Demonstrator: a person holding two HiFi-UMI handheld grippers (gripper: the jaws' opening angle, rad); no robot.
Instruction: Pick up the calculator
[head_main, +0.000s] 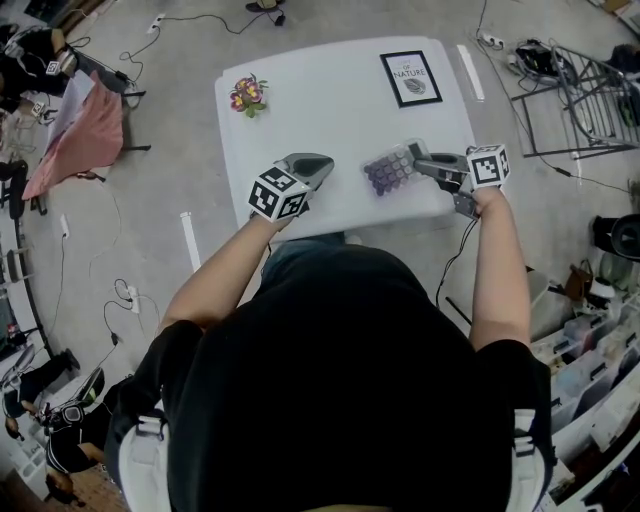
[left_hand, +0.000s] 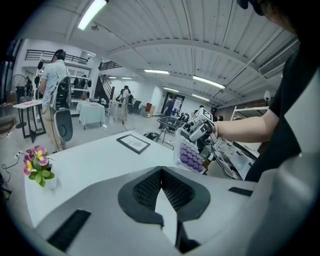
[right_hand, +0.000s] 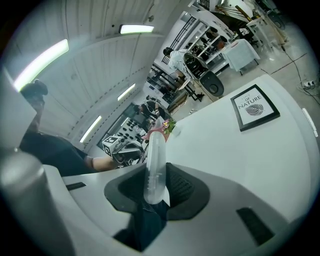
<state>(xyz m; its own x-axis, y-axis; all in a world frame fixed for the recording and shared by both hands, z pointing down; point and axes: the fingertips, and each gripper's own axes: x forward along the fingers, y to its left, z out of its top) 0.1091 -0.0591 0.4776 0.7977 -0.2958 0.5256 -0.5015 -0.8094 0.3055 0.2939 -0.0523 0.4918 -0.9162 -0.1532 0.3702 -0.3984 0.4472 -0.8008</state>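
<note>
The calculator (head_main: 390, 170) is in the right tool (head_main: 420, 163), over the near right part of the white surface (head_main: 330, 110). It is off the surface and stands tilted, with its purple keys turned to the left. The right tool has its jaws partly apart and clamped on the calculator's thin edge, one pad on each face. The left tool (head_main: 318, 165) is well apart to the left of the calculator, over the near edge of the surface. Its jaws are together at the tips and there is nothing between them.
</note>
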